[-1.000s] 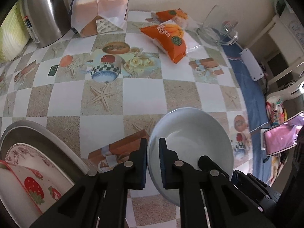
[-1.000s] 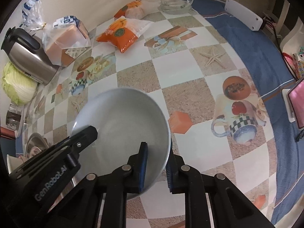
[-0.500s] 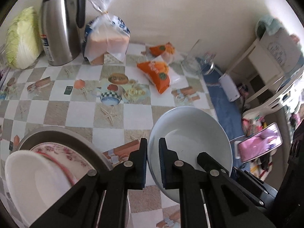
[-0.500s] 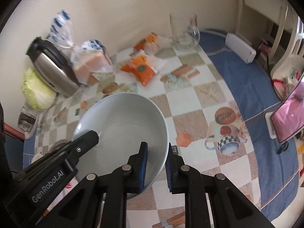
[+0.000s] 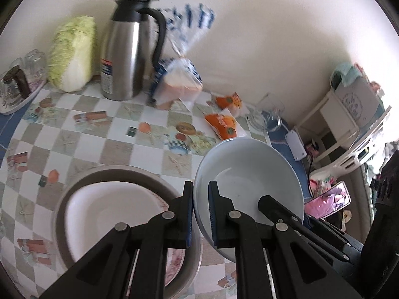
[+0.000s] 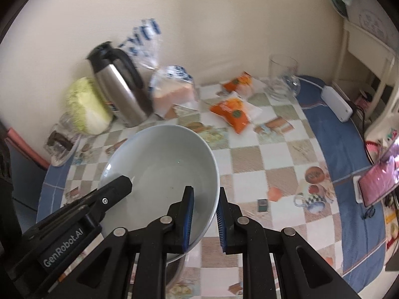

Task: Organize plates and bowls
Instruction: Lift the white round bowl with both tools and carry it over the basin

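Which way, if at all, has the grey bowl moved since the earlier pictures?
Yes. The grey bowl has risen off the checked tablecloth, clamped by both grippers; the kettle now appears farther below.

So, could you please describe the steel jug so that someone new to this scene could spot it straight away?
Look along the back wall, at the far edge of the checkered table. There the steel jug stands upright between a pale green cabbage and a bagged loaf of bread. It is the only tall, shiny metal thing there, with a black lid and a black loop handle.
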